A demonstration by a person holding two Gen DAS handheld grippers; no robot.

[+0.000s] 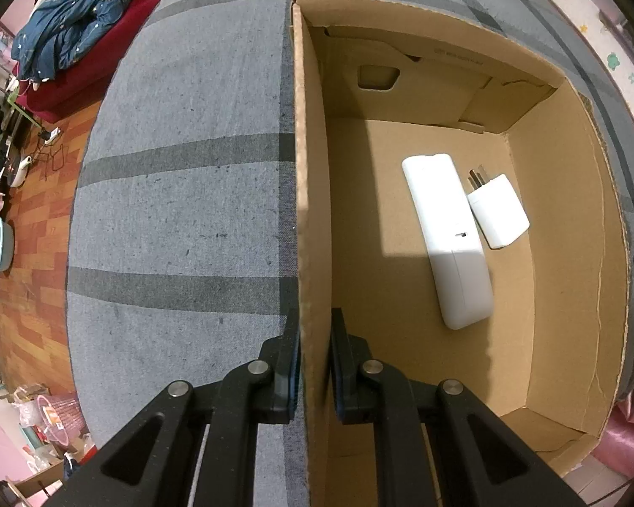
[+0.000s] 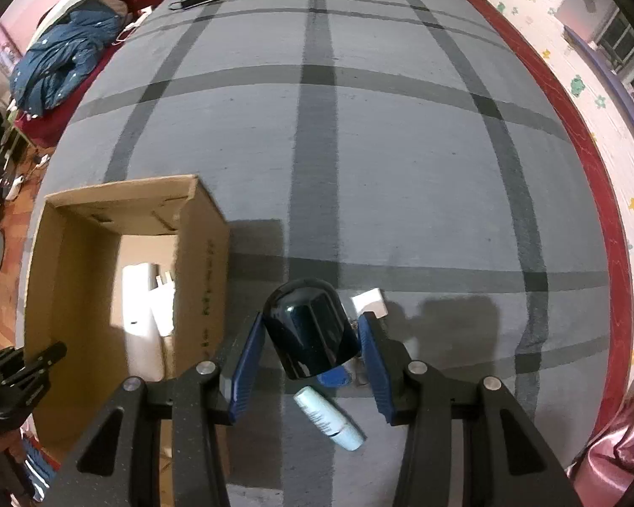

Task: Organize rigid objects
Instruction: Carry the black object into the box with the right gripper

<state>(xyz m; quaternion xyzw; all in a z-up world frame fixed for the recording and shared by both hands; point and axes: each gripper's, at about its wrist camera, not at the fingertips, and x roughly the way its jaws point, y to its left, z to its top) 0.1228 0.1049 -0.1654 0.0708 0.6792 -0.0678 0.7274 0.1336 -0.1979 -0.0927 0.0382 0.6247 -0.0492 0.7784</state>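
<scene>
L gripper (image 1: pixel 315 363) fingers clamped on cardboard box (image 1: pixel 312 211) wall. R gripper (image 2: pixel 310 355) fingers clamped on black cap (image 2: pixel 312 329); light-blue tube (image 2: pixel 329 418) at 6 o'clock below it, on bed.

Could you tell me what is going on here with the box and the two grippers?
A person is sorting things into a cardboard box on a grey plaid cloth. The left gripper is clamped on the box's wall. The right gripper holds a glossy black cap-like object above the cloth. A white remote and a white charger already lie inside.
</scene>
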